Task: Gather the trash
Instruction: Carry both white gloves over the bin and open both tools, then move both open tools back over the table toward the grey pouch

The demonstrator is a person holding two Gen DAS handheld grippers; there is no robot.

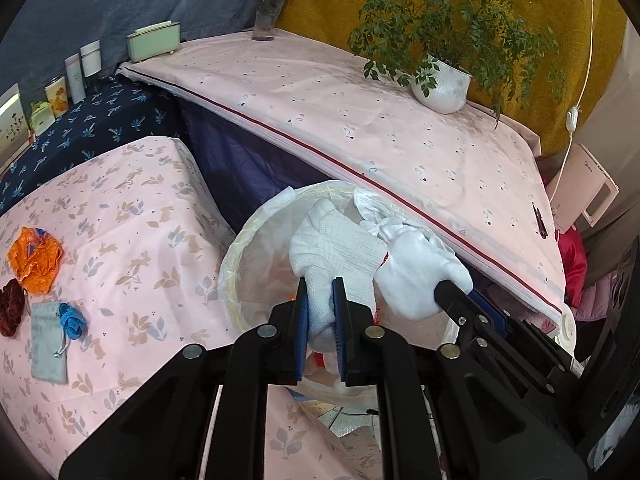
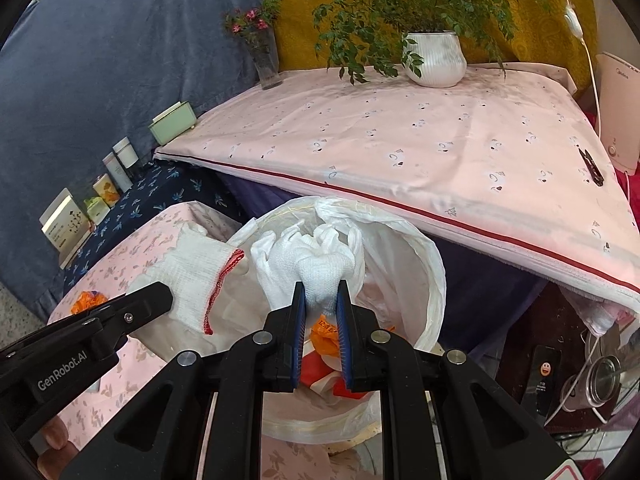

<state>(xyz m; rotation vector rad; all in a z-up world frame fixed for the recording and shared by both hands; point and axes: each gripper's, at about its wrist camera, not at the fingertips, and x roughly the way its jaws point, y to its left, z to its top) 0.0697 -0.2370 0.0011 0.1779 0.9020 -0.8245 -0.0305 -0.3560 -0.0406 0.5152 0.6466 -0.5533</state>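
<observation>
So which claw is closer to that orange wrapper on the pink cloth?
Left. The left claw holds its glove beside the cloth carrying the orange wrapper; the right claw sits farther off.

The near tabletop (image 1: 132, 216) has a pink cloth with rabbits; on it lie an orange bag (image 1: 36, 260), a dark red scrunchie (image 1: 11, 306), a grey pouch (image 1: 49, 342) and a blue scrunchie (image 1: 73, 320). The far tabletop (image 1: 360, 120) carries a white plant pot (image 1: 442, 86) and a glass vase (image 1: 268, 12).

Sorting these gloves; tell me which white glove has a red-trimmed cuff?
The knit glove in the left gripper; the right gripper's glove looks plain white.
</observation>
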